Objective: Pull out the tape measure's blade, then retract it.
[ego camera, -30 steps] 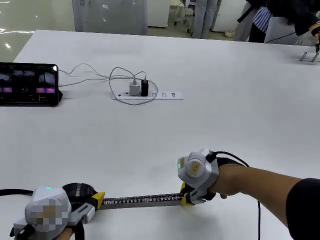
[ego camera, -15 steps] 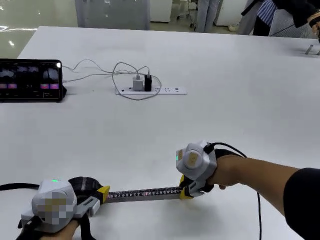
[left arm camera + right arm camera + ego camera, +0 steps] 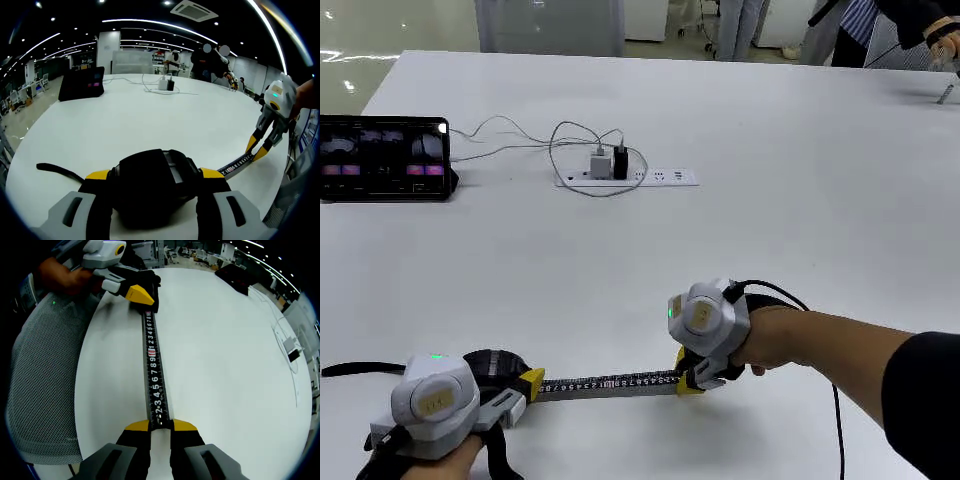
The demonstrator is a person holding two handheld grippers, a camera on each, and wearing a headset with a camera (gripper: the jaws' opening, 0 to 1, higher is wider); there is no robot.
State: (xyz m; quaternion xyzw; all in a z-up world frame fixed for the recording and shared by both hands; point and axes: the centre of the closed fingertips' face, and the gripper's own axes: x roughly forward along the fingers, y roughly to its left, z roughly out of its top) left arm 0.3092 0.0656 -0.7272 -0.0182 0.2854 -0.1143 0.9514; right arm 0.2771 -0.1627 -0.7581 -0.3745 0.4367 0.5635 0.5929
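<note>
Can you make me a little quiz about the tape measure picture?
1. True or false: the blade is stretched out between the two grippers.
2. What does the left gripper hold? A) a tablet B) the black tape measure case C) a plug
3. What colour are the fingertips of the right gripper?
Key: 1 true; 2 B; 3 yellow.

Bright overhead light, sharp focus, fisheye bending at edges
</note>
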